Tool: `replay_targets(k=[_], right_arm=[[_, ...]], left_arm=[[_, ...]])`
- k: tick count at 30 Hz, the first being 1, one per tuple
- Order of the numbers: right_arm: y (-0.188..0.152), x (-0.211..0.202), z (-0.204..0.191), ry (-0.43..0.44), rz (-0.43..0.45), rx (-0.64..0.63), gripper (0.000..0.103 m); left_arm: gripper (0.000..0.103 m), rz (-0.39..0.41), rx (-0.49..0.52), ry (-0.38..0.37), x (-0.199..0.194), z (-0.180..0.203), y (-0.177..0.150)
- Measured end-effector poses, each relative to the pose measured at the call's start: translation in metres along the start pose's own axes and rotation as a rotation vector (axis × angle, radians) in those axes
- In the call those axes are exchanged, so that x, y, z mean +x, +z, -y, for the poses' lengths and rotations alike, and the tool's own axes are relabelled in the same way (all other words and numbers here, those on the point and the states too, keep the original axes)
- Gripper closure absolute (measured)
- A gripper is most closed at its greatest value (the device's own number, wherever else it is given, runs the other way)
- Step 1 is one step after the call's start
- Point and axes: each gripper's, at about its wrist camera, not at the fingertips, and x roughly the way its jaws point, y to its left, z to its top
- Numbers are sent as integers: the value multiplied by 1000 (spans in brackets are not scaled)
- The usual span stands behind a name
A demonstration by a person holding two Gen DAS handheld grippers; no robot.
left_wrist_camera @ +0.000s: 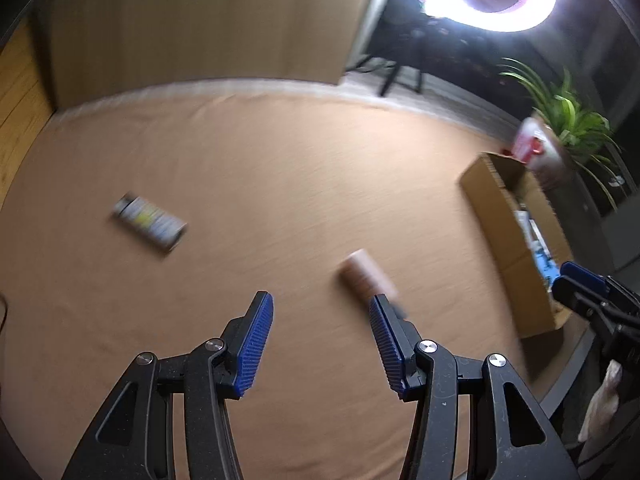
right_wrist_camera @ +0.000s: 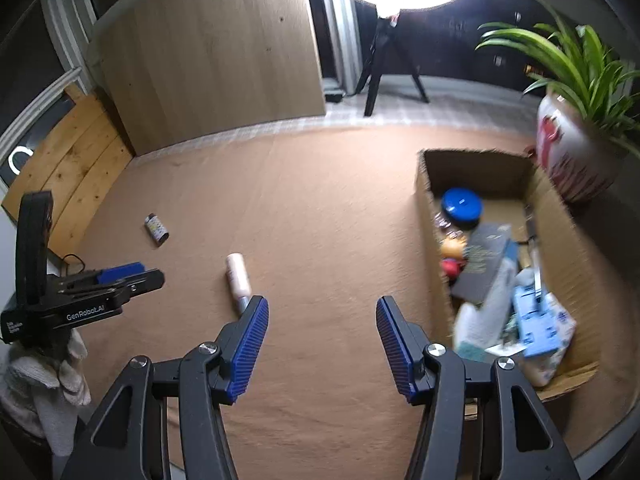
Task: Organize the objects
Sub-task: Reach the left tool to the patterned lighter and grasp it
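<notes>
On the counter (right_wrist_camera: pixel 320 208), at eleven o'clock of the wide, empty right claw (right_wrist_camera: pixel 322 336), a light, likely slippery bottle (right_wrist_camera: pixel 237 276) lay, best gripped mid-body; the left claw (left_wrist_camera: pixel 320 340) was also spread wide.

1. A pale pink cylindrical bottle with a narrow silver neck (right_wrist_camera: pixel 238 278) lies on its side on the tan cloth-covered tabletop (right_wrist_camera: pixel 320 220), neck pointing toward the camera.
2. A small dark cylindrical container with a pale printed label (right_wrist_camera: pixel 156 229) lies on its side farther off to the left, well apart from the bottle.
3. An open brown cardboard box (right_wrist_camera: pixel 426 188) sits at the tabletop's right side. Inside it lie a round blue lid (right_wrist_camera: pixel 461 205), a dark grey flat carton (right_wrist_camera: pixel 482 258), a light blue package (right_wrist_camera: pixel 538 322), and red and yellow items, jumbled together.
</notes>
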Motion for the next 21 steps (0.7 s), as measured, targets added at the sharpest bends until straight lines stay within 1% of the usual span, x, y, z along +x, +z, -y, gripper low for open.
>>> replay_targets(k=[4, 8, 9, 11, 13, 16, 21], right_arm=[[-1, 14, -12, 27, -36, -2, 51], [-2, 29, -25, 40, -67, -11, 51], [-2, 33, -28, 42, -74, -16, 51], [-1, 40, -34, 39, -90, -28, 51], [-1, 48, -40, 34, -104, -37, 51], [-1, 58, -45, 29, -121, -39, 51], [2, 72, -52, 10, -140, -52, 51]], left_arm=[[49, -10, -61, 27, 0, -37, -12], [49, -9, -110, 49, -1, -68, -14], [48, -8, -120, 55, 0, -75, -12], [41, -5, -138, 65, 0, -89, -10], [41, -7, -151, 83, 4, -100, -4], [41, -10, -180, 90, 10, -115, 9], [35, -8, -241, 101, 27, -135, 38]])
